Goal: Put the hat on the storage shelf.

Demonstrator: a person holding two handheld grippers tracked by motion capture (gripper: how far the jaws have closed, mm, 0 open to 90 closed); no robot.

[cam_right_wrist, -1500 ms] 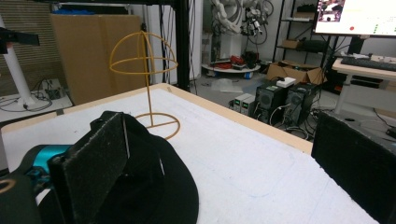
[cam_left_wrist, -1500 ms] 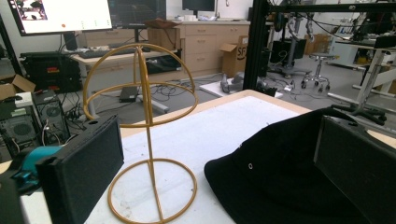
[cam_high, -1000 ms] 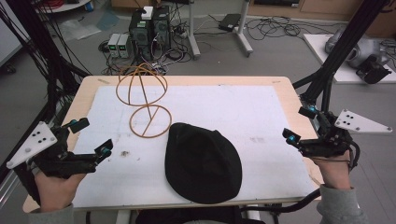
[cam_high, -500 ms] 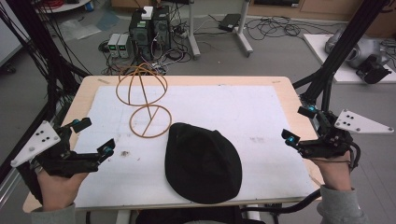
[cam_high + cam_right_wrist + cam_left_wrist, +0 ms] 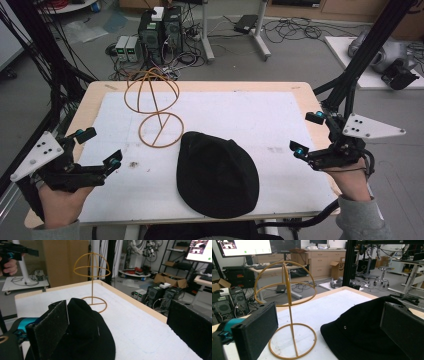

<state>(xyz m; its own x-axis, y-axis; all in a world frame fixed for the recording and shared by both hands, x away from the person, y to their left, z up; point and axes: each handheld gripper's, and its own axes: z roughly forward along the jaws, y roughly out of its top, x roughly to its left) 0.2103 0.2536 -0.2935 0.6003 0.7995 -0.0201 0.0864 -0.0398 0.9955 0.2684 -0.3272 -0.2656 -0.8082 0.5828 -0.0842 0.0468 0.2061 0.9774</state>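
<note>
A black hat [image 5: 218, 175] lies flat on the white sheet [image 5: 260, 115] that covers the wooden bench [image 5: 90, 102], toward the near edge and a little right of the middle; in the left gripper view its dark cloth [image 5: 362, 332] shows a small metal eyelet, and in the right gripper view it [image 5: 85, 330] lies low in front of the camera. Just beyond the hat and to its left stands a yellow wire hat stand [image 5: 154, 107]; its round base ring rests on the sheet, close to the hat's far edge though contact cannot be told, and a thin upright stem carries a domed cage of hoops; the stand is upright and bare in the left gripper view [image 5: 287, 310] and in the right gripper view [image 5: 92, 277].

The left gripper [image 5: 98, 148] hovers over the bench's near left part, held in a hand [image 5: 60, 202]; its fingers [image 5: 255, 333] stand wide apart with nothing between them. The right gripper [image 5: 307, 134] is at the bench's right edge, held in the other hand [image 5: 350, 180]; its fingers [image 5: 48, 330] are likewise spread wide and grip nothing. Both grippers are well apart from the hat; the hat lies between them.

Beyond the bench, computer towers [image 5: 159, 30] and loose cables sit on the floor.
</note>
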